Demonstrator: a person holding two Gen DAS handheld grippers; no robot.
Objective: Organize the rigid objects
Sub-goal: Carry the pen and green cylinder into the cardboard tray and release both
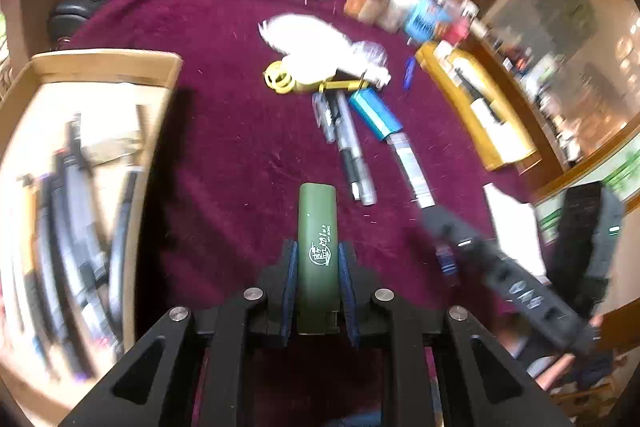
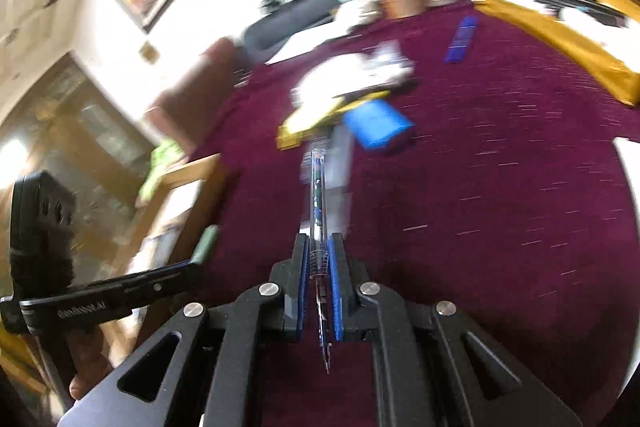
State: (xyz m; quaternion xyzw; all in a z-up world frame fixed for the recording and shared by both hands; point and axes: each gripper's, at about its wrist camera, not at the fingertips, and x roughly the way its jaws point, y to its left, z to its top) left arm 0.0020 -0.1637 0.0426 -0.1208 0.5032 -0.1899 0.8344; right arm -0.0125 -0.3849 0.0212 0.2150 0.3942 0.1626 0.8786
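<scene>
Over the maroon tablecloth [image 1: 224, 131], both grippers loaded.
Near the left edge, wooden tray [image 1: 104, 67] of pens; left gripper [image 1: 318, 275] clamped on green tube [image 1: 317, 227] above mid-cloth; right gripper [image 2: 319, 267] pinching clear pen [image 2: 318, 195], tip pointing back.

Black hand-held gripper [image 1: 318, 267], blue pads [image 1: 290, 279], silver screws [image 1: 255, 294]

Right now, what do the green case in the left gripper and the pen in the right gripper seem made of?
Green case: probably matte plastic or coated metal; dull olive surface with white print. Pen: clear glossy plastic, likely; its inner refill and spring show through.
</scene>
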